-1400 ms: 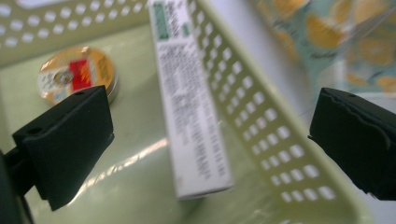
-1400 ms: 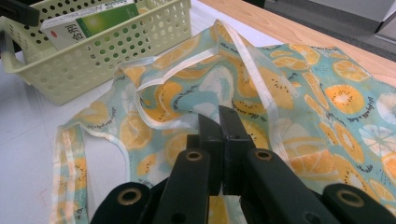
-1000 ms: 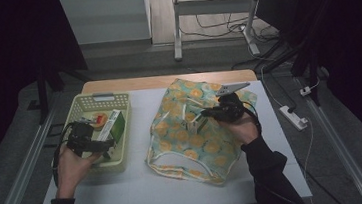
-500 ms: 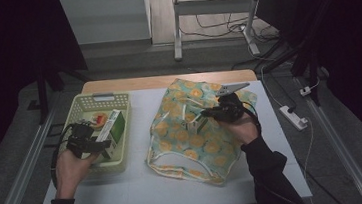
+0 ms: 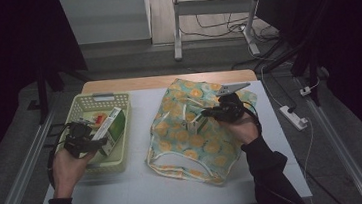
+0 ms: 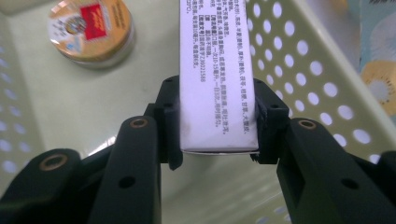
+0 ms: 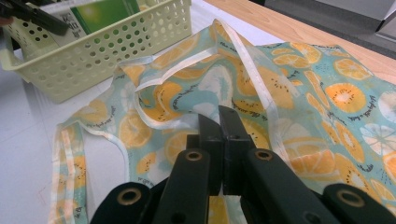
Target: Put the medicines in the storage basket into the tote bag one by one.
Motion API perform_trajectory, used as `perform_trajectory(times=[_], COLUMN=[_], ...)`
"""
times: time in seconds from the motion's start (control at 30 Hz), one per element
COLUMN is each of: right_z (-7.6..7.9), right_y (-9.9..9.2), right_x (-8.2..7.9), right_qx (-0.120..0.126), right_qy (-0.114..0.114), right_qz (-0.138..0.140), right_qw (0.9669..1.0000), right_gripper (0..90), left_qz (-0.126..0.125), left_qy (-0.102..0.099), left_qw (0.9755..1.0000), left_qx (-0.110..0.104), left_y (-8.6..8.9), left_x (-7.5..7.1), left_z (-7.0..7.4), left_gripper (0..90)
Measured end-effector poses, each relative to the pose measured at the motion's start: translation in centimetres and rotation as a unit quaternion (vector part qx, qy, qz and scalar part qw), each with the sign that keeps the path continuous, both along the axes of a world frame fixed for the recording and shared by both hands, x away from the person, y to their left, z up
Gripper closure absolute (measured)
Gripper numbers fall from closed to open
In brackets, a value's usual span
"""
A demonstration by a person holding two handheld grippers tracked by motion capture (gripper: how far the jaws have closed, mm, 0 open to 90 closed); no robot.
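In the high view the left gripper (image 5: 83, 139) reaches into the pale green basket (image 5: 84, 102) at the left of the white tabletop (image 5: 142, 186) and holds a green-and-white carton (image 5: 112, 126), while the right gripper (image 5: 220, 111) rests on the orange-print fabric bag (image 5: 183, 144) beside it; in the left gripper view the jaws have just been closing and now clamp the carton's white printed side (image 6: 217, 84), a round tin (image 6: 91, 30) lying on the basket floor beyond; in the right gripper view the jaws are pressed together, pinching the bag's fabric (image 7: 322, 93).
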State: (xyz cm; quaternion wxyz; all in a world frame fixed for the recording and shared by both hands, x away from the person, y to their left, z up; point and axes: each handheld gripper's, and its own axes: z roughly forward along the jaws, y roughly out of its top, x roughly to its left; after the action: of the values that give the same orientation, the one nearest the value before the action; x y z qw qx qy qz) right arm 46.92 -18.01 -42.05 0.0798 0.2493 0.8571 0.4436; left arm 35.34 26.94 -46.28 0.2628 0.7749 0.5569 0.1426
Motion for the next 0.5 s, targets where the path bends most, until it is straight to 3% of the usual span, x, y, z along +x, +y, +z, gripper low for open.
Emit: perform_trajectory(times=[0.23,0.5], right_z=[0.0,0.1], right_y=[0.0,-0.1], right_x=[0.0,0.0], right_qx=[-0.001,0.001], right_qy=[-0.001,-0.002], right_qz=[0.000,-0.001], right_qw=[1.0000,1.0000], right_gripper=[89.6,89.6], left_qz=[-0.005,-0.013], left_qy=[-0.034,-0.076], left_qw=[0.9992,0.9961], left_qx=[-0.019,-0.043], left_y=[0.5,1.0], left_x=[-0.9,-2.0], left_z=[1.6,3.6], left_gripper=[61.2,61.2])
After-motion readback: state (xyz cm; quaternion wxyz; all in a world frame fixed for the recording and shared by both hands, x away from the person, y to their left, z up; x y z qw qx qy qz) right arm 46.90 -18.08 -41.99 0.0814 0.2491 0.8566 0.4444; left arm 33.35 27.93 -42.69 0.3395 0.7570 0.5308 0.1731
